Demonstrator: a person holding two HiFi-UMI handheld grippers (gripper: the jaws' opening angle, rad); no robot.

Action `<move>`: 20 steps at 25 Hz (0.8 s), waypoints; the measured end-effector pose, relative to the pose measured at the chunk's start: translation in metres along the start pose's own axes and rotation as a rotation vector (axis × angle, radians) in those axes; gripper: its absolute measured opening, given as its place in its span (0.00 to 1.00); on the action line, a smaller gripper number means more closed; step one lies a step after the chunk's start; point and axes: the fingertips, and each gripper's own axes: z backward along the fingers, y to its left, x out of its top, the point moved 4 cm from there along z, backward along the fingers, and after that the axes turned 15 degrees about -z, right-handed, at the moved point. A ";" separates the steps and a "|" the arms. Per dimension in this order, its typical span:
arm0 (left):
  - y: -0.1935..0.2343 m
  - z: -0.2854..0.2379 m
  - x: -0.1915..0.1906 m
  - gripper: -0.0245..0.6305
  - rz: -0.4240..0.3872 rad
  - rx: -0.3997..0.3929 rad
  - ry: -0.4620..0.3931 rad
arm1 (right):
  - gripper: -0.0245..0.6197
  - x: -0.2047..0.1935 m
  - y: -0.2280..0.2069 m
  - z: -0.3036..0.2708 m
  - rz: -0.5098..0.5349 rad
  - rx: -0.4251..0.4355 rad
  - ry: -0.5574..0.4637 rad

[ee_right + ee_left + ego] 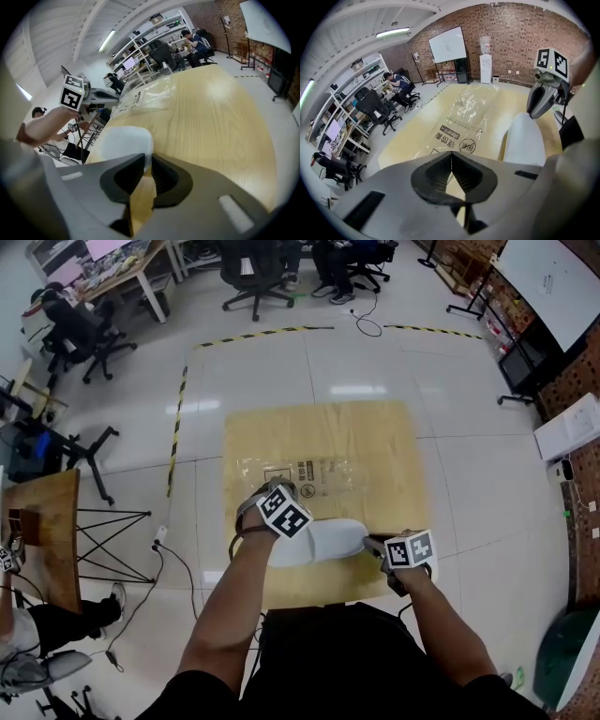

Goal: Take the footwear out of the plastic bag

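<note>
1. Right claw (pixel 146 161): set narrow, its pads pinched on the near end of a white slipper (pixel 323 540). Nothing else is in its grip.

2. White slipper: lies flat on the bare tabletop (pixel 375 437), outside the bag. From the right claw it runs sideways toward the left claw, which stands at its other end.

3. Left claw (pixel 451 164): jaws closed fully together with nothing between them. It is tilted down over the tabletop, with the slipper just beside it on its right.

4. Plastic bag (pixel 319 470): clear, with black print, lying flattened and wrinkled. It is ahead of both claws, beyond the slipper, and starts just in front of the left claw's tips. Whether it touches the slipper cannot be told.

5. Tabletop: pale wood grain, reaching well past the bag.

6. Floor beyond the tabletop: pale tiles marked with yellow-and-black tape (pixel 176 427).

7. Far from both claws: black office chairs (pixel 253 277) and a whiteboard (pixel 447 44) on a stand before a brick wall.
</note>
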 end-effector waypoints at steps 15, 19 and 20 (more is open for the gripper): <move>-0.018 0.044 -0.003 0.19 0.081 0.056 -0.049 | 0.35 0.004 0.021 0.026 0.111 0.076 -0.038; -0.041 0.111 -0.018 0.11 0.290 0.117 -0.177 | 0.11 0.000 0.057 0.046 0.135 0.267 -0.096; -0.052 0.128 -0.023 0.08 0.348 0.129 -0.212 | 0.04 -0.005 0.068 0.048 0.130 0.335 -0.096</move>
